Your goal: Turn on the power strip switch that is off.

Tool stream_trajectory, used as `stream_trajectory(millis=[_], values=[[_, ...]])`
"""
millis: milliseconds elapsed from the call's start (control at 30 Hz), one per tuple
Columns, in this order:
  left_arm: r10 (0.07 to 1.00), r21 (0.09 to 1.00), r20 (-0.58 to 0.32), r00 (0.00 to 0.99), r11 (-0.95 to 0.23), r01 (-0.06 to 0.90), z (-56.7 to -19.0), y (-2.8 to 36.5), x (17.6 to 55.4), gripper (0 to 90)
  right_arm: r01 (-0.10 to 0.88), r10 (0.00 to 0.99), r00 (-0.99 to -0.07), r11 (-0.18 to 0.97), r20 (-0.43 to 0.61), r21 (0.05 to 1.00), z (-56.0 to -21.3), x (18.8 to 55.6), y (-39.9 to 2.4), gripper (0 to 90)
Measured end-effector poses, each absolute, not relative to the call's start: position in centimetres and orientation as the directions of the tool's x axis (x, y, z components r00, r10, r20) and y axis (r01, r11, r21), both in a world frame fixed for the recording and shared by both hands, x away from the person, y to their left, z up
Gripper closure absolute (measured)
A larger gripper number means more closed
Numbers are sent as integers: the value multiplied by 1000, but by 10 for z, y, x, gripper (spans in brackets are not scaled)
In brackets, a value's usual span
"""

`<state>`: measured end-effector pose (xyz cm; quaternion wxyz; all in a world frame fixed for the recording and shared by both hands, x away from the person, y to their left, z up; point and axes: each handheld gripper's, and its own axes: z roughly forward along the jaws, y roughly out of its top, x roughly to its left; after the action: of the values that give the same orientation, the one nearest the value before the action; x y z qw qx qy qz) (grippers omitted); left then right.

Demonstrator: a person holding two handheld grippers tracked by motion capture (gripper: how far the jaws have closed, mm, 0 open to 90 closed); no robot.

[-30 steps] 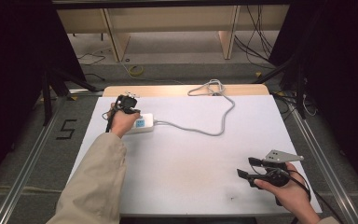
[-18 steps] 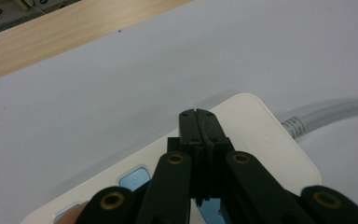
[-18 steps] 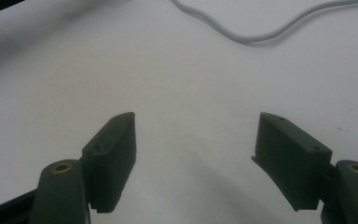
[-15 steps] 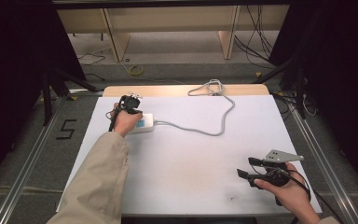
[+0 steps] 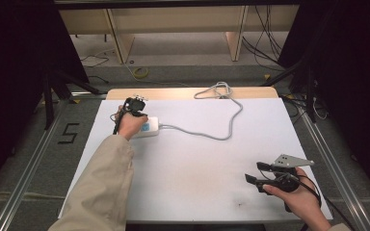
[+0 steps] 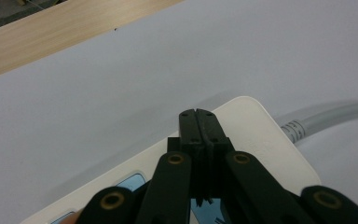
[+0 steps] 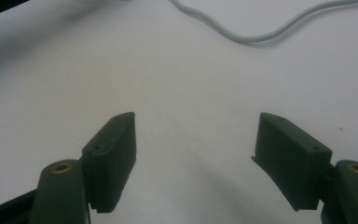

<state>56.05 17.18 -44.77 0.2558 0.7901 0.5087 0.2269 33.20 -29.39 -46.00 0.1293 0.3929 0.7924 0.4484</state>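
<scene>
A white table top (image 5: 192, 168) fills the middle of the high view, with a light wooden strip (image 5: 173, 93) along its far edge. Beyond it, pale wooden shelf legs (image 5: 118, 41) stand on a grey floor (image 5: 183, 48), where a yellow cord (image 5: 140, 73) lies coiled. Black cables (image 5: 262, 45) hang at the right, and a "5" marking (image 5: 68, 133) sits on the floor at the left.

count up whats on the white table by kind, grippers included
power strip: 1
grey cable: 1, running from the power strip
grippers: 2, left gripper shut over the power strip, right gripper open above bare table
Total: 4
</scene>
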Motion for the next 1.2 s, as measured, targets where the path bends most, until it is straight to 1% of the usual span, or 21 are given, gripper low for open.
stream_trajectory(millis=[533,667,733,1200], values=[[923,615,94,373,-348,708,-446,174,566,899,506,738,-659,291,147,812,-460,332,-295,297],[921,610,89,378,-351,710,-445,174,566,899,506,739,-657,288,147,813,-460,332,-296,297],[919,603,102,381,-362,711,-445,174,566,899,508,739,-657,290,147,811,-460,332,-296,297],[917,586,87,390,-364,724,-446,175,567,899,514,738,-658,294,151,806,-461,332,-296,295]])
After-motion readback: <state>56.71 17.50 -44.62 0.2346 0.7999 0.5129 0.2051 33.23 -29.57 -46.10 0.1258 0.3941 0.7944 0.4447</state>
